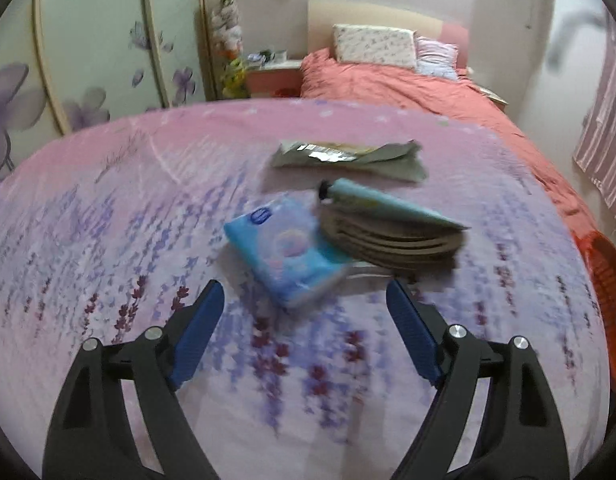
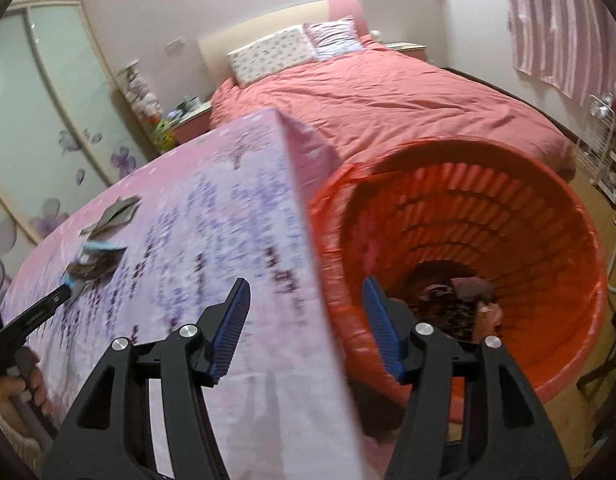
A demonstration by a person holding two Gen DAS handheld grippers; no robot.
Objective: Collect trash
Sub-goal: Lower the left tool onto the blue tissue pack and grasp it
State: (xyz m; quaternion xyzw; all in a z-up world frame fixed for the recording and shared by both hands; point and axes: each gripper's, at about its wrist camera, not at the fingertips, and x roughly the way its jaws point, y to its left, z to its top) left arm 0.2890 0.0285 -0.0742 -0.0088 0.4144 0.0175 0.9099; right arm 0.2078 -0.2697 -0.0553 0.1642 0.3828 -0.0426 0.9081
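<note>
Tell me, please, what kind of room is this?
Most likely a bedroom in a home. A bed with pillows stands at the back, a wardrobe with flower-printed sliding doors lines one wall, and a nightstand sits beside the bed.

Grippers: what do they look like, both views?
Same build: left gripper and right gripper have matte black arms with cut-out slots, silver round pins at the pivots, and blue ribbed pads on the fingers. No cables or markings visible.

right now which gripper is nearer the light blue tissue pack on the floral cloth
Left. The left gripper hovers open just before the tissue pack; the right gripper is off by the red basket.
</note>
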